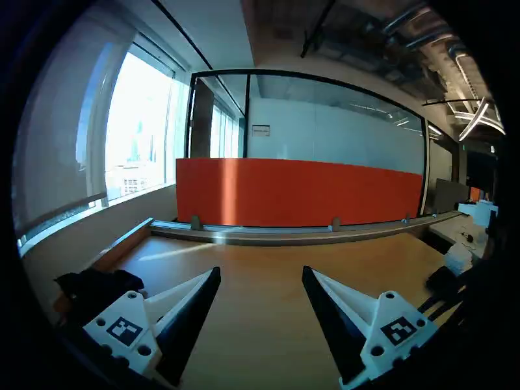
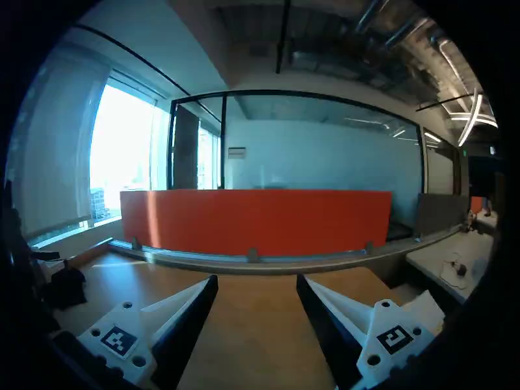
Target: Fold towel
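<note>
A smooth brown wooden table (image 1: pixel 260 325) runs up to one long orange wall panel (image 1: pixel 299 192). Behind it stands a glass wall (image 1: pixel 338 123), and one big bright window (image 1: pixel 136 143) is on the left. Pipes (image 1: pixel 403 19) and lights (image 1: pixel 478 117) hang up high. The left gripper (image 1: pixel 260 269) has two fingers, wide apart, holding nothing. The right gripper (image 2: pixel 257 277) has two fingers too, also wide apart, holding nothing. One dark lump (image 1: pixel 97 289) sits at the table's left edge. One white lump (image 1: pixel 458 258) sits far right; I cannot tell if it is the towel.
</note>
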